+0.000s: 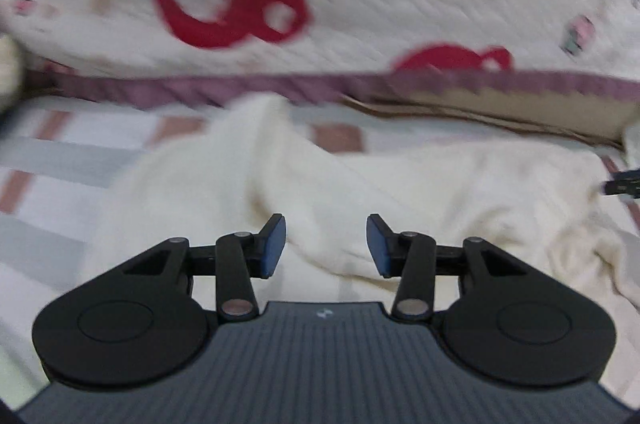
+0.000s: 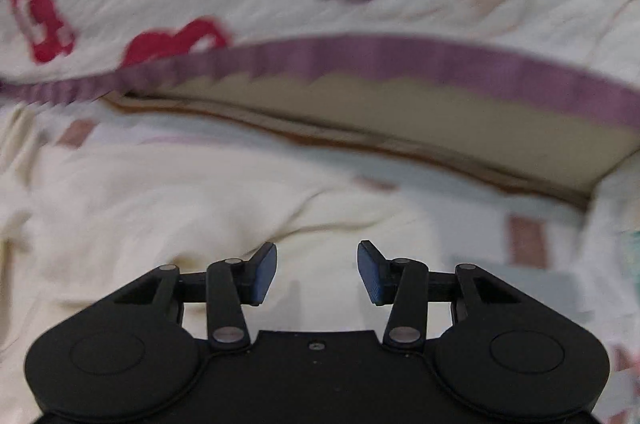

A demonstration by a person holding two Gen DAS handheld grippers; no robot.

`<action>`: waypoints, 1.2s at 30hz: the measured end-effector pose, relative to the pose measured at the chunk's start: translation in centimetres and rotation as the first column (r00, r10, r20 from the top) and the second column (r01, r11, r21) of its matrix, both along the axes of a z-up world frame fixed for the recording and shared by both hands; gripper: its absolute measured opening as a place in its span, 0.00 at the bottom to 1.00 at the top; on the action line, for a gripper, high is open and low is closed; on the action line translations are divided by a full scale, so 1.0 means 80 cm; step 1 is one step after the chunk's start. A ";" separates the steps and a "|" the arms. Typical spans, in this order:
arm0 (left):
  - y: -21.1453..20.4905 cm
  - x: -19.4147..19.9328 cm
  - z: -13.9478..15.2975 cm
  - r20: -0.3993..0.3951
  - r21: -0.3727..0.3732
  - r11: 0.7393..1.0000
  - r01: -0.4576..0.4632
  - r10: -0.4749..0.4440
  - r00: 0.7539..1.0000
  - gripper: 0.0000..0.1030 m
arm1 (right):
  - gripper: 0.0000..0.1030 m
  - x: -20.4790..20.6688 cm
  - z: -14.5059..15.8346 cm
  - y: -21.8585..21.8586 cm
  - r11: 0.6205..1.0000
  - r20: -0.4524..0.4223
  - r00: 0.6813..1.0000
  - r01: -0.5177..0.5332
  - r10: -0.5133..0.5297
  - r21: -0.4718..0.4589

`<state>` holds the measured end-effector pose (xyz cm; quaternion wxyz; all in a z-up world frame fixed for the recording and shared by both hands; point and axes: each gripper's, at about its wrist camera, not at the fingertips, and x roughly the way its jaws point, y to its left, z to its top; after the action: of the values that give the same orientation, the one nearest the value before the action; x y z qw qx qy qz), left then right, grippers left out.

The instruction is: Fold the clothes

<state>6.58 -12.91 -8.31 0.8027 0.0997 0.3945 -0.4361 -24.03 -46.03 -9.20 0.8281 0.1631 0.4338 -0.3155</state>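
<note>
Hovering over the rumpled cream garment (image 1: 320,184), left gripper (image 1: 326,244) and right gripper (image 2: 316,272) both gape, empty.

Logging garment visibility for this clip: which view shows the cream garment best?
The left wrist view: the cream garment spreads across the frame, a raised fold running up to the quilt's purple edge. The right wrist view shows only a flatter, blurrier stretch, cut off at the left.

A cream garment (image 1: 304,176) is laid on a sheet (image 1: 60,160) checked in white, grey and dusty pink. Red bear faces and a purple border are shown on the white quilt (image 1: 360,4). Blue pads (image 1: 276,244) are carried on black fingers.
</note>
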 end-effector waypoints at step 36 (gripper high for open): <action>-0.185 -0.065 -0.103 -0.301 0.065 0.933 0.354 -0.320 0.898 0.55 | 0.43 0.033 -0.050 -0.007 0.941 0.071 0.993 0.060 -0.089 0.332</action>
<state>1.39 -27.72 -16.55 0.6422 0.1501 0.5079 -0.5542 -21.41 -46.58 -13.19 0.7944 0.3289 0.4381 -0.2623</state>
